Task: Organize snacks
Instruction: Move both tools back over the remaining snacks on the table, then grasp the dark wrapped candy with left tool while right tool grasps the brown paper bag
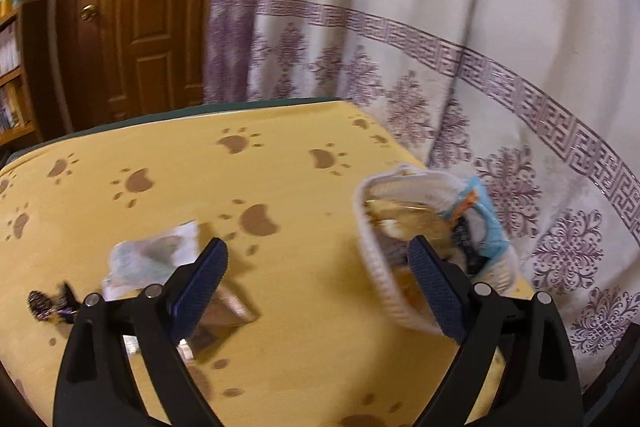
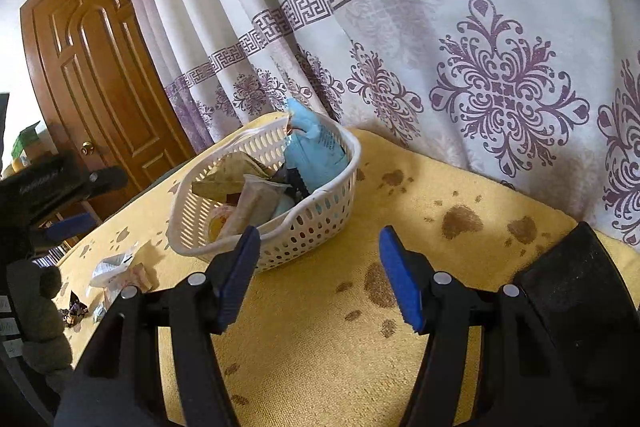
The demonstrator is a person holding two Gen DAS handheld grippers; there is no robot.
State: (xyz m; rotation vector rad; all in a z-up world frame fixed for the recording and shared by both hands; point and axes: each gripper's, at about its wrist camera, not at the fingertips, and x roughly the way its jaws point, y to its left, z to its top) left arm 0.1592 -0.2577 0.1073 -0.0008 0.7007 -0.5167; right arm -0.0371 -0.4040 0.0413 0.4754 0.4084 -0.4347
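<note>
**Reaching for the loose snacks beside the basket**

Left wrist view: the left tool [image 1: 316, 287] has its jaws wide apart with nothing between them, over the yellow paw-print worktop [image 1: 160, 155]. The frame is blurred. The white basket [image 1: 376, 267] sits at centre right, near the worktop's edge by the curtain [image 1: 400, 27], already holding several snacks, among them a pale blue pack [image 1: 486, 223]. Loose items lie at lower left: a crumpled white wrapper [image 1: 152, 259], a clear-wrapped packet [image 1: 228, 311] partly hidden behind the left pad, and a small dark candy [image 1: 42, 303] further left. The step in hand looks like picking one of these. To do it well, I would bring the tool over the wrapper or packet, lower until both pads straddle it, then close gently, since thin film will slip or crumple.

Right wrist view: the right tool [image 2: 320, 275] is about half apart and empty, low in the frame, with the basket [image 2: 320, 219] just above its left pad. The loose wrapper [image 2: 114, 265] and candy [image 2: 76, 307] sit at lower left, near the left tool [image 2: 68, 223] at the left edge. Keeping this tool clear of the basket rim would leave room for the drop.
</note>
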